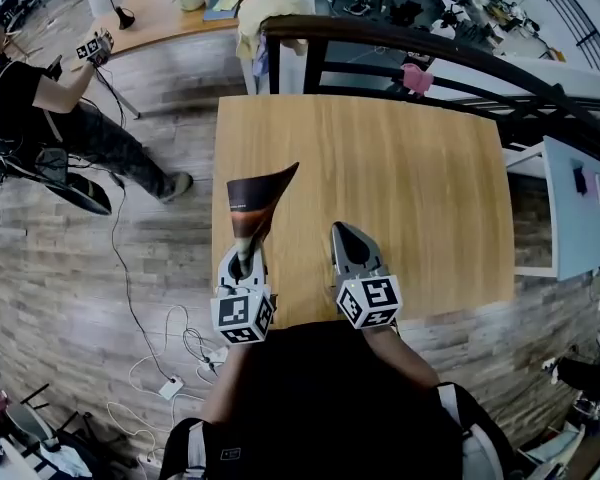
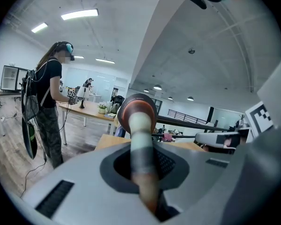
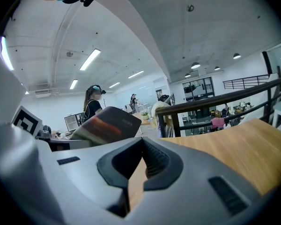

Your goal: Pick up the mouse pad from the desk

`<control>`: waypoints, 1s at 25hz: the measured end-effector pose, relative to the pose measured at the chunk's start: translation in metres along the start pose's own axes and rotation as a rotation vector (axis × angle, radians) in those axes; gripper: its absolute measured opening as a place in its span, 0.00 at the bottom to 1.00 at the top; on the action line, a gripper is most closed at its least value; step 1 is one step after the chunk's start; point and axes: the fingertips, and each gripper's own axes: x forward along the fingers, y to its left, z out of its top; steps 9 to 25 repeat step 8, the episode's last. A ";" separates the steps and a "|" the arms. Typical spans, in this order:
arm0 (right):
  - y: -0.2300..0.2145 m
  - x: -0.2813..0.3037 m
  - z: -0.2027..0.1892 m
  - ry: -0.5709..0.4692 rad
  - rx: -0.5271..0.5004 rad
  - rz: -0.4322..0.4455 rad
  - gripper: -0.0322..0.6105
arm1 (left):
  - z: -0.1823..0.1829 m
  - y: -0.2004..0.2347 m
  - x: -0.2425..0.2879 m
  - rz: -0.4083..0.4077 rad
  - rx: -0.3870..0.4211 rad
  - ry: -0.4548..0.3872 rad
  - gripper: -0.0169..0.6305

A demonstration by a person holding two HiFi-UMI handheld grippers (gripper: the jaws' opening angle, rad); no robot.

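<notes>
**Mouse pad up off the desk in the left claw**

The left gripper [image 1: 243,260] was clamped tight on one edge of the mouse pad [image 1: 255,203]. The pad was soft, so it did not lie flat. It curled into a cone shape, thin where the jaws pinched it and wide at the far end. That is likely why it looked like a round tube in the left gripper view: the squeeze bent it over.

The pad stuck out ahead of the left gripper, over the near left part of the wooden desk [image 1: 400,188]. Its far end tipped upward, and it looked lifted clear of the wood. So the pick-up seemed done, or very close to done.

The right gripper [image 1: 344,234] hung just beside the left one, over the near edge of the desk. Its jaws were pressed together with nothing in them, and only desk wood showed in the small gap under the pads. One claw was probably enough for such a light thing, so this one had no job and sat out of the way.

A bendy pad held by one edge could slip if the pinch went loose, so a tight grip made sense.

Far off to the left, a person [image 1: 40,98] stood by another table
</notes>
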 end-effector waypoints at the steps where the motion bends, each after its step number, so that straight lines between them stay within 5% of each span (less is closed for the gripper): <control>1: 0.001 0.000 0.000 0.001 0.000 -0.001 0.10 | 0.000 0.001 0.000 0.000 -0.001 0.003 0.09; 25: 0.004 0.000 -0.002 0.009 -0.006 0.000 0.10 | -0.001 0.002 -0.002 -0.001 -0.010 0.006 0.09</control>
